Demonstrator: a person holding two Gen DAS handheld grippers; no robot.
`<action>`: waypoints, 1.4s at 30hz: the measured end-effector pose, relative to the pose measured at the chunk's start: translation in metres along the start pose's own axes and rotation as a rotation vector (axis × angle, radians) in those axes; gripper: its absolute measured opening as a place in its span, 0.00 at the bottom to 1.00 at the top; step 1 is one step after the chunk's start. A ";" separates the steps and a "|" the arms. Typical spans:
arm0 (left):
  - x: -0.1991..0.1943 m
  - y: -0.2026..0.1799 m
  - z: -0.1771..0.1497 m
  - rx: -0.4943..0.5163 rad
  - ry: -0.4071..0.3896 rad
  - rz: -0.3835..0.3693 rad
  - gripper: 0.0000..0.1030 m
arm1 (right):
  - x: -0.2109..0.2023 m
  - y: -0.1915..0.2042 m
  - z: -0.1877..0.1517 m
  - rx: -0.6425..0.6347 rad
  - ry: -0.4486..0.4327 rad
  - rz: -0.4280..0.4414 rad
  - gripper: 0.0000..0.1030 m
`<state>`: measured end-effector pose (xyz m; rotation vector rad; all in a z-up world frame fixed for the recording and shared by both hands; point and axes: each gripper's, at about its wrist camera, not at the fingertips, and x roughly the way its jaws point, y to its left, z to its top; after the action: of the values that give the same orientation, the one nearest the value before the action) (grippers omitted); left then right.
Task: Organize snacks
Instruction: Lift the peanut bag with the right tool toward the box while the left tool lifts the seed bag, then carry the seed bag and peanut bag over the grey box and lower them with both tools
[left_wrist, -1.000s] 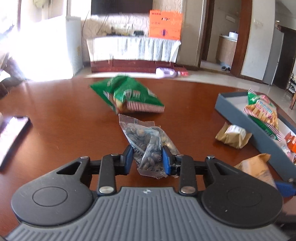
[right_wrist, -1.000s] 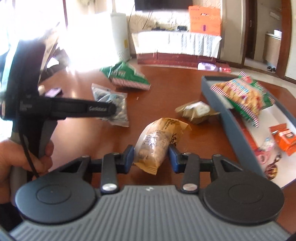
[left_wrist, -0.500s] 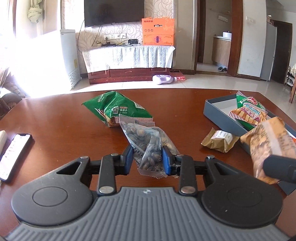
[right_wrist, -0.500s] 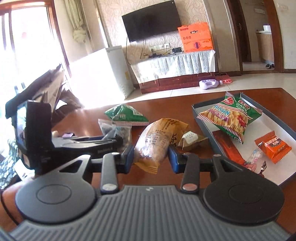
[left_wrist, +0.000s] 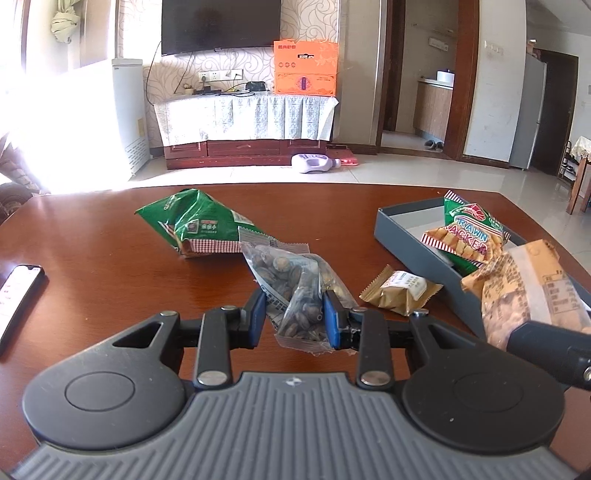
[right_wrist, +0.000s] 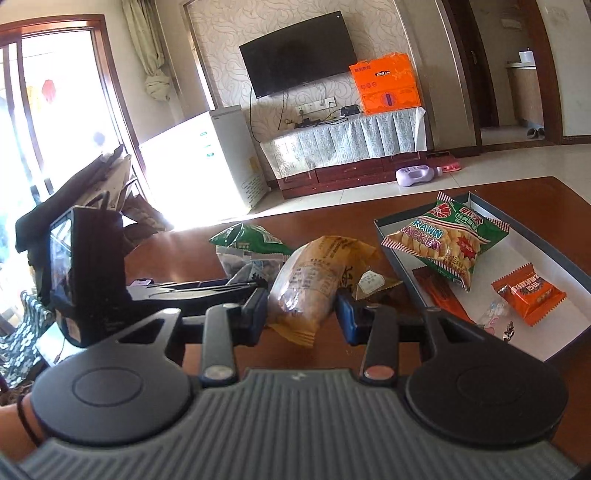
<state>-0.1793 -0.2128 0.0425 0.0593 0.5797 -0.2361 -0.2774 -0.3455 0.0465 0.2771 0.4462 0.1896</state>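
Note:
My left gripper (left_wrist: 294, 314) is shut on a clear bag of dark seeds (left_wrist: 291, 291), lifted off the brown table (left_wrist: 92, 258). My right gripper (right_wrist: 301, 310) is shut on a tan snack packet (right_wrist: 314, 280), which also shows at the right of the left wrist view as the tan snack packet (left_wrist: 528, 291), held beside the grey box (left_wrist: 413, 236). Inside the grey box (right_wrist: 554, 229) lie a prawn cracker bag (right_wrist: 443, 240), an orange packet (right_wrist: 530, 295) and a dark red packet (right_wrist: 443, 295). On the table lie a green bag (left_wrist: 199, 225) and a small gold packet (left_wrist: 400, 291).
A phone (left_wrist: 16, 295) lies at the table's left edge. The left gripper's body (right_wrist: 85, 273) and a hand (right_wrist: 14, 428) fill the left of the right wrist view. Beyond the table are a TV cabinet (left_wrist: 243, 129), a white fridge (left_wrist: 122, 114) and tiled floor.
Both grippers have risen with their packets. The right one rolled and swung toward the grey box, so the tan packet now shows at the right of the left wrist view.

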 end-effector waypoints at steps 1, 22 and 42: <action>0.000 0.000 0.000 -0.001 0.001 0.000 0.37 | 0.000 -0.001 0.000 0.003 0.001 0.001 0.42; 0.005 -0.040 0.011 0.047 -0.017 -0.077 0.37 | -0.015 -0.024 0.006 0.005 -0.054 -0.052 0.42; 0.006 -0.060 0.012 0.072 -0.047 -0.104 0.37 | -0.028 -0.041 0.009 0.021 -0.072 -0.076 0.42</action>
<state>-0.1821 -0.2736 0.0497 0.0935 0.5281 -0.3592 -0.2935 -0.3927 0.0530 0.2861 0.3870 0.1006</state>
